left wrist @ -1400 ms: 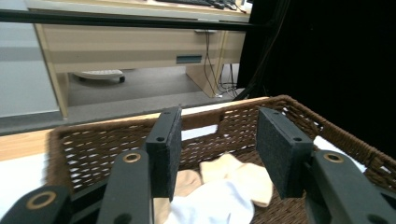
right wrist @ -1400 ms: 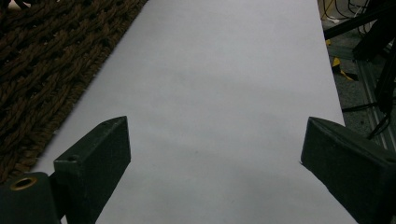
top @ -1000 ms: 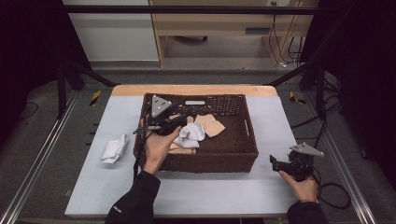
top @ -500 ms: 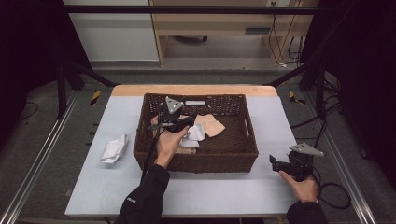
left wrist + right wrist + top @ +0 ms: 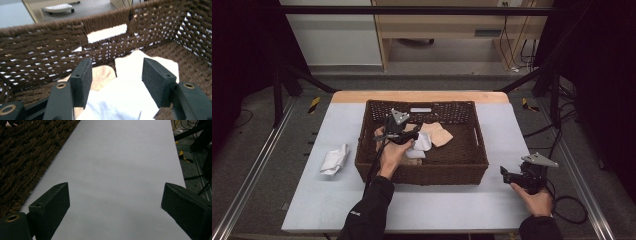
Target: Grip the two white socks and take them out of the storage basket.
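White cloth (image 5: pixel 125 100) is lying between the black pads (image 5: pixel 81 81) of my left gripper (image 5: pixel 116 82), which I am holding low inside the basket (image 5: pixel 37 60); the jaws are standing fairly wide, straddling the cloth and not pinching it. I judge I am lining up to take it, since the pads are flanking the top fold and the peach cloth (image 5: pixel 101 75) underneath is lying just beyond reach of the left pad. In the high view the left gripper (image 5: pixel 398 131) is sitting over the pile near the basket's middle.

My right gripper (image 5: pixel 113 210) is idling with its jaws spread wide and nothing between them, pointing along bare table (image 5: pixel 120 165) beside the basket's wall (image 5: pixel 22 157), parked, I think, to keep out of the way.

Another crumpled white cloth (image 5: pixel 333 159) is resting on the table left of the basket (image 5: pixel 422 172). The pale grey tabletop (image 5: pixel 437 205) has a wooden far edge, dark frame bars around it, and cables on the floor to the right.
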The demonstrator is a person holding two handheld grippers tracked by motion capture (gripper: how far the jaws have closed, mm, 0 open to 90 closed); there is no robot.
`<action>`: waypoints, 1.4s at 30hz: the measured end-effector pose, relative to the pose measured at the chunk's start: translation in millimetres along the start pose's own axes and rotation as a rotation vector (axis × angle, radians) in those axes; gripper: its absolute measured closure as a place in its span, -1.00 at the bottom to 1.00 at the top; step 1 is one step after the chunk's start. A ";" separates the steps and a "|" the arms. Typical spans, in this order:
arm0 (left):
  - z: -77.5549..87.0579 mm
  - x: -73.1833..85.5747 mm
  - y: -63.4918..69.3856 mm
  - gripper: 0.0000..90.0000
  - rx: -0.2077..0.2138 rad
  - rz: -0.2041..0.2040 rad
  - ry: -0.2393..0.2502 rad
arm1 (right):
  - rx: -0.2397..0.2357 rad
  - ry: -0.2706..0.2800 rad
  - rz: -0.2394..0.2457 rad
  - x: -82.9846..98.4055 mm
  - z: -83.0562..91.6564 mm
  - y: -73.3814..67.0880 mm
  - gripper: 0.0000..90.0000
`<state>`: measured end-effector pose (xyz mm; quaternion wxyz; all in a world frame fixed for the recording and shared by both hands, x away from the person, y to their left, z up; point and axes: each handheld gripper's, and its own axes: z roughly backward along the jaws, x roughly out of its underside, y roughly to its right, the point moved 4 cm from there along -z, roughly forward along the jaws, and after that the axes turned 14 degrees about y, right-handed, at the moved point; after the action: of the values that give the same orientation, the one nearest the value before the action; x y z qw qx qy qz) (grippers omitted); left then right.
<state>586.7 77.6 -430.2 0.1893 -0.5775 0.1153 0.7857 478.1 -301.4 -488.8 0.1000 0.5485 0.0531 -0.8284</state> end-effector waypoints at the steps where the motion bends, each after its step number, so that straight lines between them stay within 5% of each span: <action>1: -1.1 2.0 1.1 -0.09 0.003 -0.008 -0.016 | 0.001 0.000 0.002 0.0 0.0 0.2 -0.81; 18: -9.9 23.7 8.3 -0.04 0.013 -0.075 -0.224 | 0.003 -0.008 0.004 0.9 -0.2 -0.6 -0.81; 27: -7.0 26.1 5.5 0.70 0.036 -0.039 -0.273 | 0.001 -0.010 0.005 1.2 0.1 -0.8 -0.81; 35: -0.3 17.5 4.2 0.88 0.050 -0.028 -0.195 | 0.002 -0.010 0.002 0.9 0.8 -0.7 -0.81; 42: 8.7 1.2 4.0 0.89 0.096 0.053 -0.021 | 0.003 -0.009 0.003 0.7 0.7 -0.3 -0.81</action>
<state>577.1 77.7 -428.8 0.1974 -0.5564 0.1663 0.7898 477.2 -301.3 -489.1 0.1004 0.5452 0.0507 -0.8307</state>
